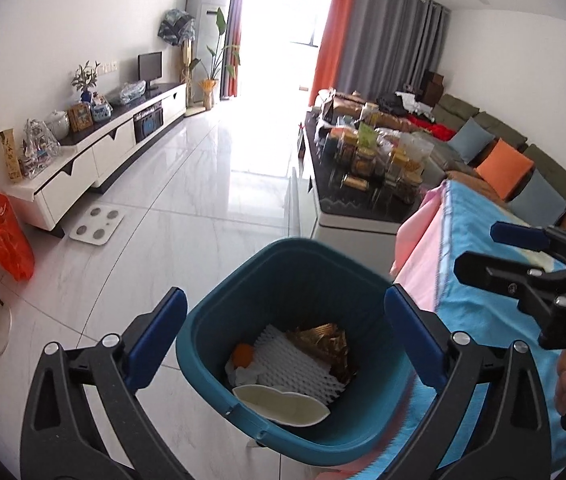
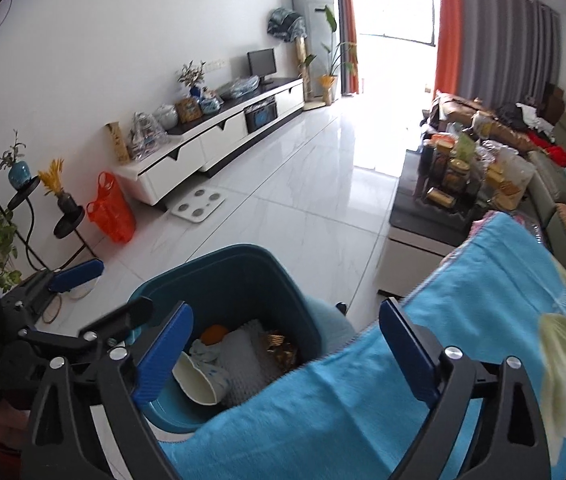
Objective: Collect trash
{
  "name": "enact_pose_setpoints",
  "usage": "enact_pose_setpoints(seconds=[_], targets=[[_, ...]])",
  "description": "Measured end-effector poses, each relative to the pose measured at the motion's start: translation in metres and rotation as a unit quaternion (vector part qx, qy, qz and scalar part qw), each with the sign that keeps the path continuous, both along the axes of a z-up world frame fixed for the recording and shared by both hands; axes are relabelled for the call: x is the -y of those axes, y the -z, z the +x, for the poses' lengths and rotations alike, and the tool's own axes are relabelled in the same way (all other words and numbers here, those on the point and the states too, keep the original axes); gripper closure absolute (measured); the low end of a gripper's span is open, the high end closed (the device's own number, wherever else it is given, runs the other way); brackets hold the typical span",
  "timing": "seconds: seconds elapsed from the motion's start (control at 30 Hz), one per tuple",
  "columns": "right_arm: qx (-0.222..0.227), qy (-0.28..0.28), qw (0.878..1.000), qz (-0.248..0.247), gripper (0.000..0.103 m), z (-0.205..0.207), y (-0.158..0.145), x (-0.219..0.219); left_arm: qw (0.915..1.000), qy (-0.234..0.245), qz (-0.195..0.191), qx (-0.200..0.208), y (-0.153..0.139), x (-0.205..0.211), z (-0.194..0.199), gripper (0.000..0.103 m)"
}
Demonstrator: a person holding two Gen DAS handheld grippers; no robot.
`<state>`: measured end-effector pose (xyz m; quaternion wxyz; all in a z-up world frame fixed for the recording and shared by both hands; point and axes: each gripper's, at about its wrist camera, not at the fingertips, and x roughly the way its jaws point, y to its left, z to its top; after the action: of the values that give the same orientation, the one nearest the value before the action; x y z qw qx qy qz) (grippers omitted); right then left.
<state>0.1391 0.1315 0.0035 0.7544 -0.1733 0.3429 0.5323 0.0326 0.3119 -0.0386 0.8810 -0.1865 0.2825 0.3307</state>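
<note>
Both hand-held grippers, left and right, gape wide, empty. Trash lies inside the teal plastic bin beside the blue-clothed tabletop: white foam netting, light, soft; pinch an edge.

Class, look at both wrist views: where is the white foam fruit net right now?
The white foam fruit net lies inside the teal bin on the floor, between an orange and a gold wrapper, above a white paper cup.
</note>
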Motion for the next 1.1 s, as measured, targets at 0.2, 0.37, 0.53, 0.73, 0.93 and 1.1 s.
enact_pose_setpoints(seconds=[0.2, 0.37, 0.53, 0.73, 0.93, 1.1], targets=[[0.017, 0.034, 0.999, 0.023, 0.007, 0.009, -0.013, 0.034, 0.9994, 0.006, 0.023, 0.024, -0.033, 0.024, -0.003, 0.006], [0.028, 0.067, 0.997, 0.036, 0.007, 0.016, -0.021, 0.071, 0.9980, 0.024, 0.041, 0.043, -0.057, 0.056, -0.002, 0.006], [0.034, 0.104, 0.993, 0.053, 0.007, 0.020, -0.028, 0.110, 0.9959, 0.048, 0.054, 0.054, -0.077, 0.090, 0.002, 0.006], [0.041, 0.153, 0.985, 0.067, 0.007, 0.022, -0.029, 0.160, 0.9915, 0.087, 0.072, 0.066, -0.091, 0.135, 0.010, 0.006], [0.047, 0.205, 0.974, 0.081, 0.007, 0.018, -0.028, 0.209, 0.9850, 0.133, 0.081, 0.075, -0.101, 0.180, 0.023, 0.006], [0.052, 0.241, 0.965, 0.085, 0.007, 0.015, -0.024, 0.242, 0.9781, 0.172, 0.085, 0.080, -0.104, 0.211, 0.032, 0.006]])
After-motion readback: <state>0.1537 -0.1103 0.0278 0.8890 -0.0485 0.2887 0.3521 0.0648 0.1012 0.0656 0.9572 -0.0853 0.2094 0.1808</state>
